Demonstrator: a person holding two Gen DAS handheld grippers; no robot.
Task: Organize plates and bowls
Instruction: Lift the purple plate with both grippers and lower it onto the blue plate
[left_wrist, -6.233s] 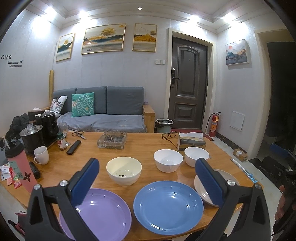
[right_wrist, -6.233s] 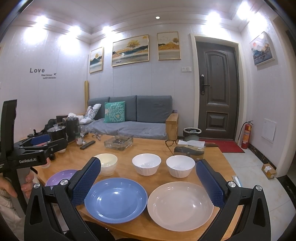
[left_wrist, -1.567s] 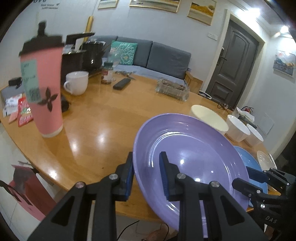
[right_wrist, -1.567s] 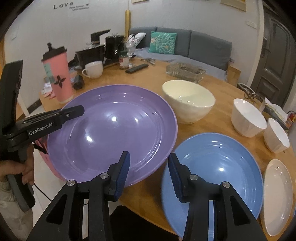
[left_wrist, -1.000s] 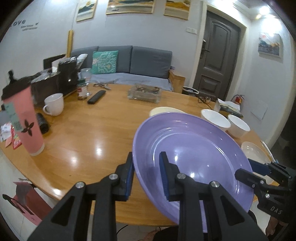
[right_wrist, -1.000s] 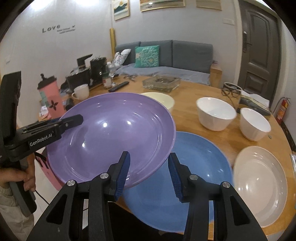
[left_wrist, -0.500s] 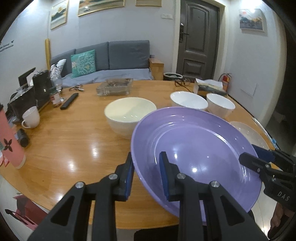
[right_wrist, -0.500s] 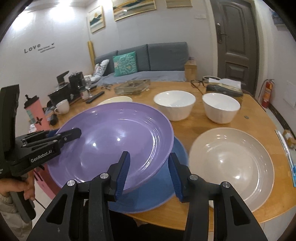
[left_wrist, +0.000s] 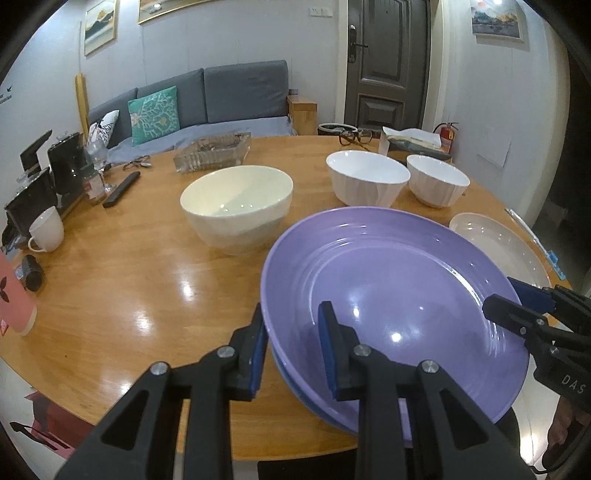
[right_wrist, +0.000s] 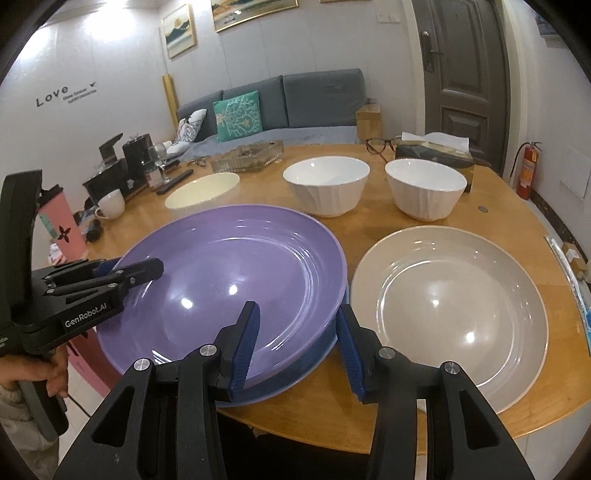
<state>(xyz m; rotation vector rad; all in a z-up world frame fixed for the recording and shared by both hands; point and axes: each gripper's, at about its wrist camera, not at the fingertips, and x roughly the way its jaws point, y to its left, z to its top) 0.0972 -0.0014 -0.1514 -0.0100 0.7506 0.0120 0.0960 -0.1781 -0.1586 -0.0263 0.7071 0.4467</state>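
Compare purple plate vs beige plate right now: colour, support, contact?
The purple plate is violet; the beige plate is a pale tan. The purple plate sits over a blue plate; the beige plate lies directly on the table. The left gripper and right gripper straddle the purple plate's rim; nothing touches the beige plate. Both are round, glossy and empty.

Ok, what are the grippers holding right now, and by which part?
Both hold the purple plate by its rim: left gripper on its left edge, right gripper on its near right edge.
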